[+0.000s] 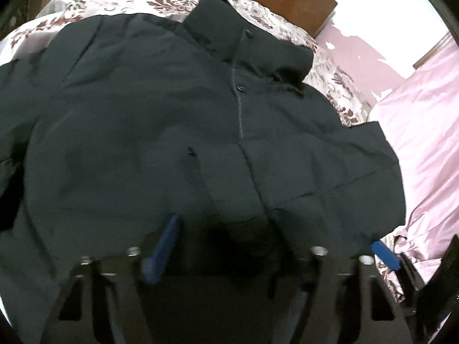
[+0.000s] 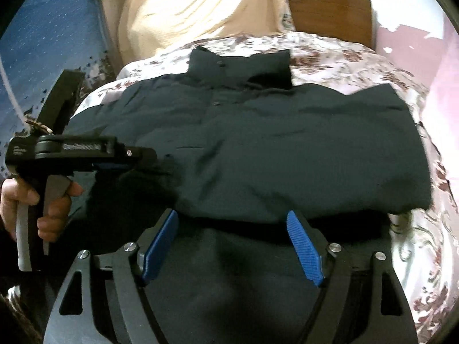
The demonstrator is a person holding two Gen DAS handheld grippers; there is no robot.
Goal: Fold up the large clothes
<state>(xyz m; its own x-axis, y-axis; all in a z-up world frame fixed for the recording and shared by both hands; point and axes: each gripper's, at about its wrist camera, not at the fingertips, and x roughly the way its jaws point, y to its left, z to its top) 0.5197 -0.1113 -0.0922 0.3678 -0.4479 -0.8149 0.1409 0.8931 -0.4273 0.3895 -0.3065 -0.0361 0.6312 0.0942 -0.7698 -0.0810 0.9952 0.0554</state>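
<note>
A dark jacket [image 2: 258,149] is seen laid flat, front side up, on a bed covered by a floral bedspread [image 2: 358,54], with its stand-up collar [image 2: 241,63] pointing toward the wooden headboard [image 2: 330,8] and its snap buttons [image 1: 240,88] visible along the closed front placket; in the right wrist view the garment's right-hand portion appears folded inward, so that a straight edge is formed on that side, while its near hem is draped toward the camera. The right hand-held gripper [image 2: 229,246] is held at the near hem with its blue pads [image 2: 304,249] spread wide apart, dark fabric lying between and beneath them, nothing being pinched. The left hand-held gripper [image 1: 269,246] is likewise shown opened wide over the lower front of the jacket, its blue pads [image 1: 163,246] being partly blurred and the right-hand one peeking out beyond the fabric's edge; in the right wrist view the same tool [image 2: 83,152] is seen from the side at the left of the garment, gripped by the person's left hand [image 2: 43,206] around its handle. A pink sheet [image 1: 424,149] is visible at the right of the bed, and a cream cloth [image 2: 186,8] is draped beyond the collar.
</note>
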